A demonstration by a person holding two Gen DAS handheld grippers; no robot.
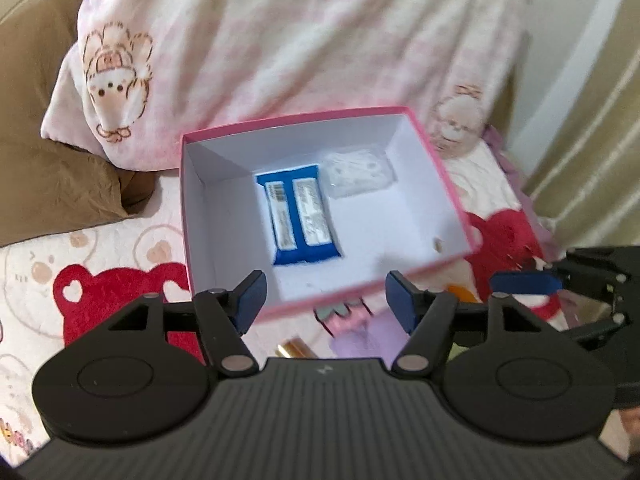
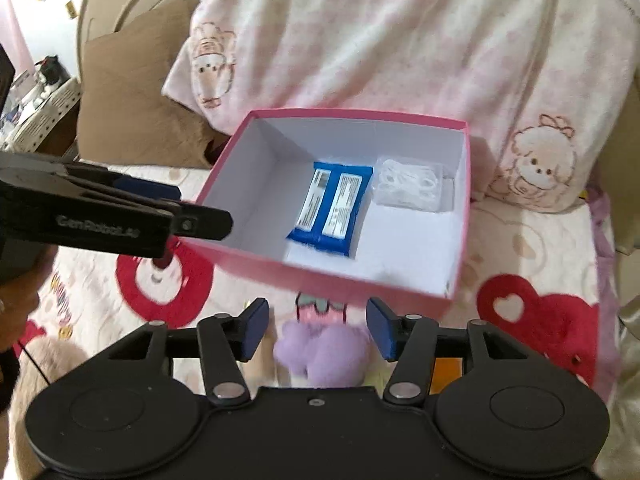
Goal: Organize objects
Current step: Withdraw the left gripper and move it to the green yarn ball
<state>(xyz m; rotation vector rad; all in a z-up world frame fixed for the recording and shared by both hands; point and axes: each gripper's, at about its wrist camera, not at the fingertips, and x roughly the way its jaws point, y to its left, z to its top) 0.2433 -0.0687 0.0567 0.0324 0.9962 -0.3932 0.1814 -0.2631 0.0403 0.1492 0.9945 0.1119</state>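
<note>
Across the middle of the left wrist view, a pink box (image 1: 448,184) is lying open on a cartoon bedspread (image 1: 120,256), holding a blue packet (image 1: 300,216) and, touching its upper right corner, a clear packet (image 1: 358,174). Low in the frame, the left gripper (image 1: 326,300) is hanging released, nothing between its pads. From the right wrist view, the right gripper (image 2: 318,330) is likewise hanging spread and empty (lower centre), over a purple plush (image 2: 320,354)

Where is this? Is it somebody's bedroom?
Probably a bedroom, on a bed: a fluffy pink cartoon blanket, a bear-print quilt under the pink box, and a brown pillow.
</note>
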